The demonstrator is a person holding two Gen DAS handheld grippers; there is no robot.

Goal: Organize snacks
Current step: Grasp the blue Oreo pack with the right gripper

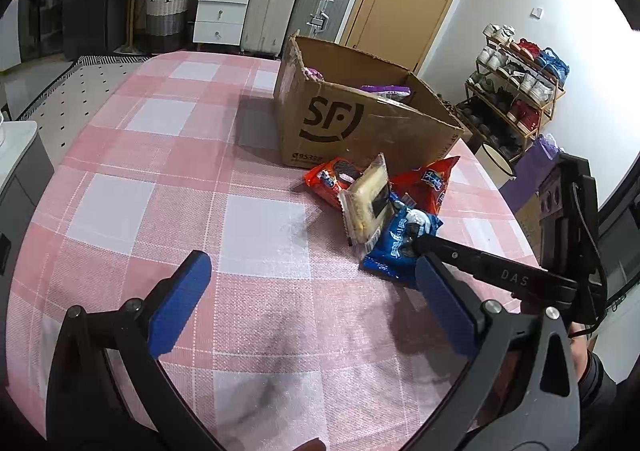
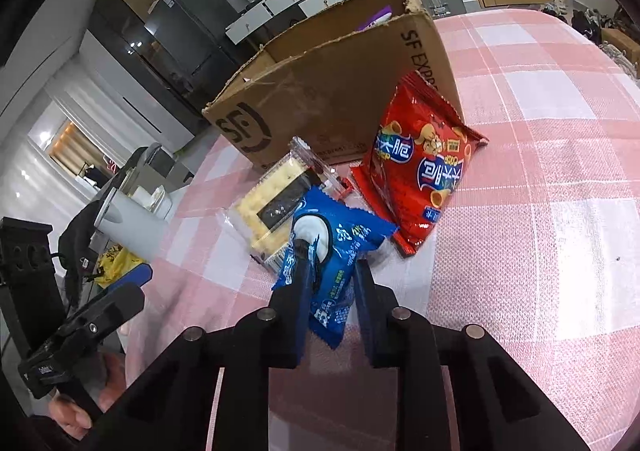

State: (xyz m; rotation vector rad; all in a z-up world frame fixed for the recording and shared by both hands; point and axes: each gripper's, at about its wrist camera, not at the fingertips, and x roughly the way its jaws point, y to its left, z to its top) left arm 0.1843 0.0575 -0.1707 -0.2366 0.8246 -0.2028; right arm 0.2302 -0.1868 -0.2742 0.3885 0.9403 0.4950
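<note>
Left wrist view: the left gripper [image 1: 312,291] hangs over the pink checked tablecloth [image 1: 168,187] with its blue-padded fingers [image 1: 180,307] spread wide and nothing between them. The cardboard box [image 1: 360,119] stands open on the cloth, and purple packets [image 1: 386,90] show inside it. Just in front of the box lies a small heap of snacks: an orange-red packet [image 1: 326,181] nearest the box, a clear pack of crackers [image 1: 366,203] leaning over it, a red bag [image 1: 426,183] beside that, and a blue packet [image 1: 396,247] on the side of the heap farthest from the box. The right gripper [image 1: 418,243] reaches in from the right, its tip on the blue packet. Beyond the box a shoe rack [image 1: 520,91] stands by the wall.

Right wrist view: the right gripper [image 2: 332,271] has its two fingers on either side of the blue packet [image 2: 340,251], pressed against its sides, so it is grasping that packet, which lies on the cloth in front of the box [image 2: 320,91]. The crackers [image 2: 272,199] sit touching the blue packet on its box side, and the red bag [image 2: 424,167] leans against the corner of the box. The left gripper [image 2: 132,283] shows at the left edge, well away from the box.
</note>
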